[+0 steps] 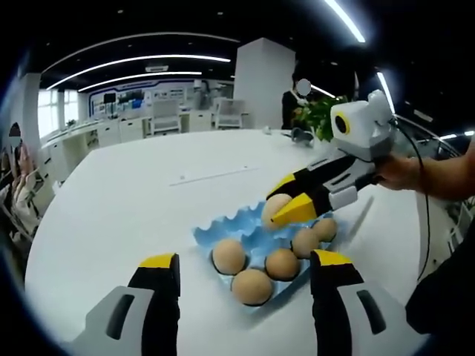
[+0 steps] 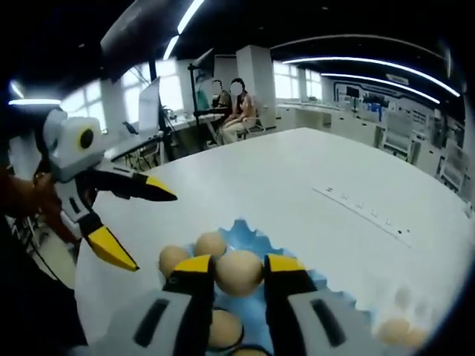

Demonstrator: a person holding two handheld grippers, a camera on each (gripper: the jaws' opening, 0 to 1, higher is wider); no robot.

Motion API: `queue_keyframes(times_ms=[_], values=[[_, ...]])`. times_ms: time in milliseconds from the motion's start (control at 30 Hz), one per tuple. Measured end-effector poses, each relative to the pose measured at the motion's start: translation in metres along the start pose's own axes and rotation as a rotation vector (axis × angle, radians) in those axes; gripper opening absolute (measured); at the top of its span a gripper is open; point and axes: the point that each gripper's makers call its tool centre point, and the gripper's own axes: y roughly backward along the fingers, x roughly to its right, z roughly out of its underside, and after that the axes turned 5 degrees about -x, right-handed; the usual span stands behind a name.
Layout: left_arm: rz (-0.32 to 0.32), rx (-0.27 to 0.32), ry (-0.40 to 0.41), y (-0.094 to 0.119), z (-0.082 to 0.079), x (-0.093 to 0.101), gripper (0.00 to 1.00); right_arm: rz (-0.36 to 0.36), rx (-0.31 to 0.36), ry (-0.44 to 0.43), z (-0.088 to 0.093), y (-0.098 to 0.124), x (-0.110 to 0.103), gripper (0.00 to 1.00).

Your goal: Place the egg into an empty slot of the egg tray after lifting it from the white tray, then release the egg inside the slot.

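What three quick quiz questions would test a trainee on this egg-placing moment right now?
1. True or false: the right claw is shut on the egg.
2. Multiple choice: the left claw is A) open and holding nothing, B) shut on an egg, C) resting inside the tray.
3. Fill in: the held egg hangs over the ____ egg tray.

Key
1. True: both jaws press the egg's sides in the right gripper view.
2. A: its jaws stand wide apart, on the near side of the egg tray in the left gripper view.
3. Blue: the tray on the white table already holds other eggs.
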Motion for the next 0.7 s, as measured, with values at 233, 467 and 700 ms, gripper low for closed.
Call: queue_keyframes(times_ms=[233, 467, 700], values=[[-0.003, -0.003, -0.003, 0.001, 0.0, -0.002, 0.71, -0.023, -0.023, 0.024, 0.003, -0.011, -0.007, 0.26], [0.001, -0.009, -0.003, 0.0, 0.002, 0.0, 0.7, -0.028, -0.031, 0.014, 0.007, -0.016, -0.007, 0.26], [0.007, -0.011, -0.004, -0.001, 0.003, 0.002, 0.7, -0.034, -0.035, 0.062, 0.011, -0.022, -0.011, 0.26]])
